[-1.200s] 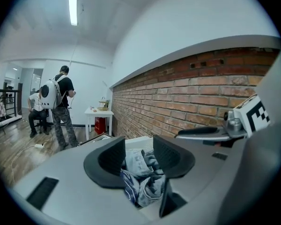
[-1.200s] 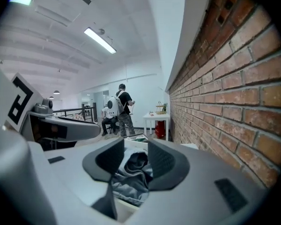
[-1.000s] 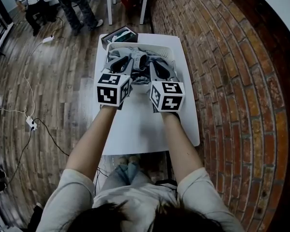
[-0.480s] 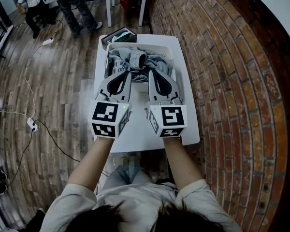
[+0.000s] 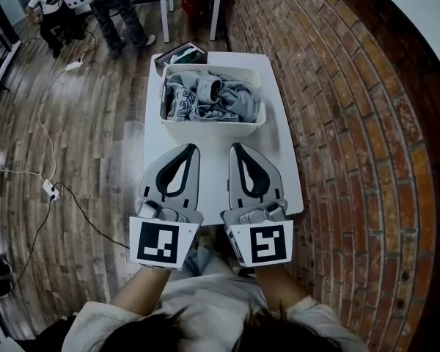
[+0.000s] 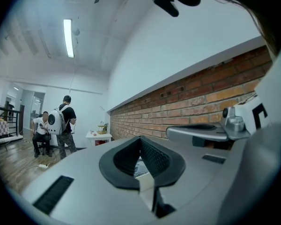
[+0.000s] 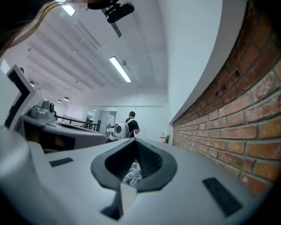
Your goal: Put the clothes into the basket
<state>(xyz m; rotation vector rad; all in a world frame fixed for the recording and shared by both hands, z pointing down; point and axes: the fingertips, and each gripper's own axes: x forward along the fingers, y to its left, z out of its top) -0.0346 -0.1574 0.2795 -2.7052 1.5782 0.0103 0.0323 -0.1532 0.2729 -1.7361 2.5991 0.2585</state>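
While the left gripper [image 5: 192, 148] and right gripper [image 5: 235, 147] are held side by side over the near end of the white surface [image 5: 213, 169], jaws pressed together on nothing, the grey clothes [image 5: 211, 95] lie heaped in the white basket [image 5: 213, 129] at its far end.
At far left a cable [image 5: 45, 139] trails over the wooden floor [image 5: 95, 123], and two people [image 5: 95, 2] are at the top corner. The left marker cube [image 5: 161, 244] carries black-and-white squares, no words. A dark box [image 5: 177, 51] sits just behind the basket. White print on the clothes is too small to read. The right marker cube [image 5: 268, 243] bears an S-like pattern. A brick wall [image 5: 345, 123] runs along the right.
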